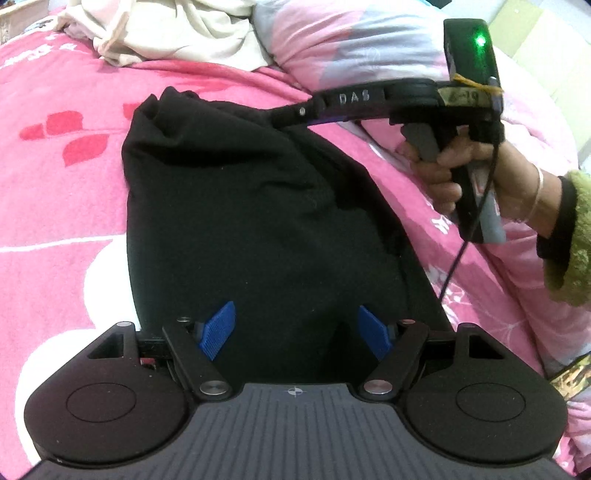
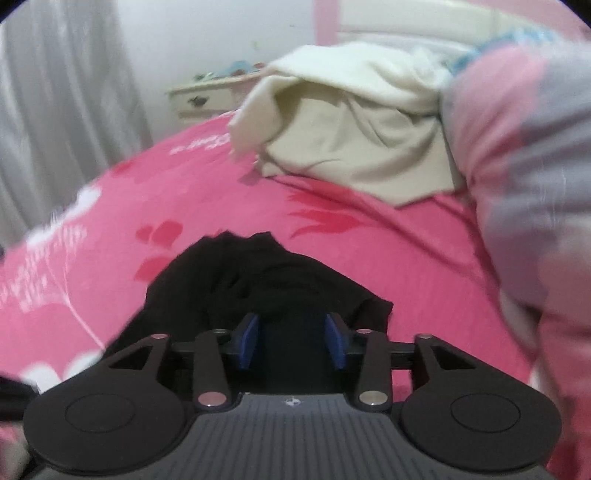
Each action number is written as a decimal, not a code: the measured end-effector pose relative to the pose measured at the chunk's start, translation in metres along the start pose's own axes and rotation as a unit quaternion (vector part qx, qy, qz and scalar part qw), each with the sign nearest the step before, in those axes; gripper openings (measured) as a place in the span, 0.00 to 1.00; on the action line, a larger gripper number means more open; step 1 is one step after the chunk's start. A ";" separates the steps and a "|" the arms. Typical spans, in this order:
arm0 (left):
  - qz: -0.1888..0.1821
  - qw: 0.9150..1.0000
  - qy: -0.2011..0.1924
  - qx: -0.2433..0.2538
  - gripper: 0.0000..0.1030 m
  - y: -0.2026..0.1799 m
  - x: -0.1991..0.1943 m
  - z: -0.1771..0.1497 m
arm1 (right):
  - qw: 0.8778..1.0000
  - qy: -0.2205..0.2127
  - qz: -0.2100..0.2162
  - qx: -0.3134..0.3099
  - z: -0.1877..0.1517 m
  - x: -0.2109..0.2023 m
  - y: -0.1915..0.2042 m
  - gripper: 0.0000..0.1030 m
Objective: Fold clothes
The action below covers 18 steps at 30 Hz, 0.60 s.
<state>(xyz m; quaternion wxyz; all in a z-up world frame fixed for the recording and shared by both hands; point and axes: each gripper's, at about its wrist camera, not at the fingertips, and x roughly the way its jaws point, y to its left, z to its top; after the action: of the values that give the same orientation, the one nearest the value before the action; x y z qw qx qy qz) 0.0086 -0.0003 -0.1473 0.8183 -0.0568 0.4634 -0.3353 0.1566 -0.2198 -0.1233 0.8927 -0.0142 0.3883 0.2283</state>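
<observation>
A black garment (image 1: 240, 206) lies folded lengthwise on the pink bedsheet (image 1: 55, 192), with its far end crumpled. My left gripper (image 1: 295, 312) hangs over the near end, blue pads (image 1: 218, 328) wide apart and nothing pressed between them: open. In the left wrist view the right gripper (image 1: 282, 116) comes in from the right, held by a hand (image 1: 443, 177), with its tips at the garment's far right edge. In the right wrist view the right gripper (image 2: 291, 323) stands open just above the black garment (image 2: 258, 273); its pads (image 2: 249, 338) do not press the cloth.
A pile of cream clothes (image 1: 177, 33) (image 2: 351, 147) lies at the far side of the bed. A bunched pink and grey quilt (image 1: 351, 40) (image 2: 524, 166) rises on the right. A green fuzzy sleeve (image 1: 569, 236) is at the right edge. Beyond the bed stand a small bedside table (image 2: 207, 96) and a curtain (image 2: 66, 92).
</observation>
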 end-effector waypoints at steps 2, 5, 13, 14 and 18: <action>0.000 1.000 0.002 0.004 0.72 0.000 0.001 0.000 | 1.000 -0.002 0.001 0.006 0.002 0.003 -0.006 0.51; -0.001 1.000 0.001 0.003 0.72 0.000 0.003 -0.001 | 1.000 0.012 0.012 0.020 0.003 0.011 -0.013 0.51; -0.005 1.000 -0.003 0.006 0.73 0.001 0.005 -0.004 | 0.991 -0.051 0.042 0.119 -0.002 -0.006 -0.047 0.04; -0.006 1.000 -0.002 0.007 0.73 0.001 0.005 -0.004 | 0.987 -0.065 0.038 0.141 -0.004 -0.010 -0.054 0.04; -0.008 1.000 0.000 0.006 0.73 0.002 0.005 -0.005 | 0.970 -0.084 0.009 0.228 -0.020 -0.006 -0.082 0.04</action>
<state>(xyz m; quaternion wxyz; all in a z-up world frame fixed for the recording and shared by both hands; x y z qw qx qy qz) 0.0078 -0.0008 -0.1545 0.8155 -0.0556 0.4612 -0.3450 0.1736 -0.2992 -0.1454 0.8995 0.2126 0.3542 0.1422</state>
